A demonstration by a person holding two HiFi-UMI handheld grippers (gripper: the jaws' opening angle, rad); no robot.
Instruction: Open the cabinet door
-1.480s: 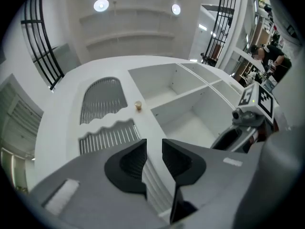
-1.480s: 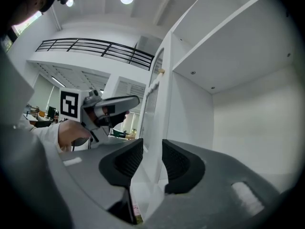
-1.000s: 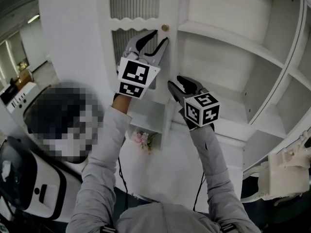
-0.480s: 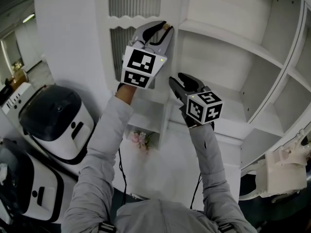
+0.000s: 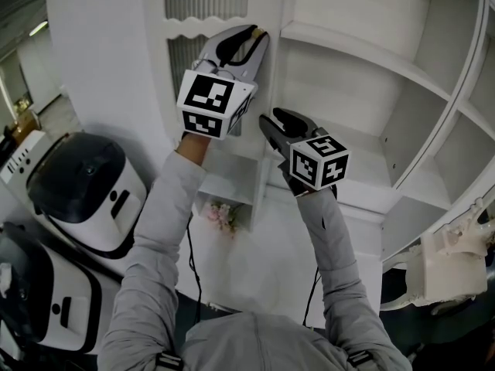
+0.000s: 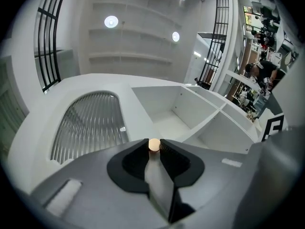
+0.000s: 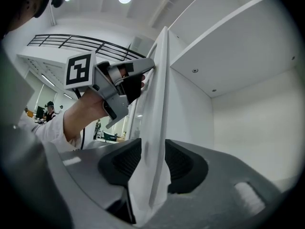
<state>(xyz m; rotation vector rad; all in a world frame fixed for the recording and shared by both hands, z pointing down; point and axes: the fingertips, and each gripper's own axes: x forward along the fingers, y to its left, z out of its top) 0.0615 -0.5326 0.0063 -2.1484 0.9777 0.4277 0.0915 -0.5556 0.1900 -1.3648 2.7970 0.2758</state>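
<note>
Upturned left gripper (image 5: 249, 35) now on knob (image 6: 154, 144)

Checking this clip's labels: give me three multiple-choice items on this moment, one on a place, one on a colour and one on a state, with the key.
1. In the left gripper view, the ribbed door panel lies:
A) left of the knob
B) right of it
C) directly above it

2. The knob is:
A) black
B) blue
C) brass-coloured

3. The tongs of the left gripper are:
A) wide apart and empty
B) closed on the knob
C) holding a cloth

Key:
1. A, the ribs show to the knob's left.
2. C, it gleams brassy against the white around it.
3. B, the tongs, which have just been closing, pinch the knob between their tips.
</note>
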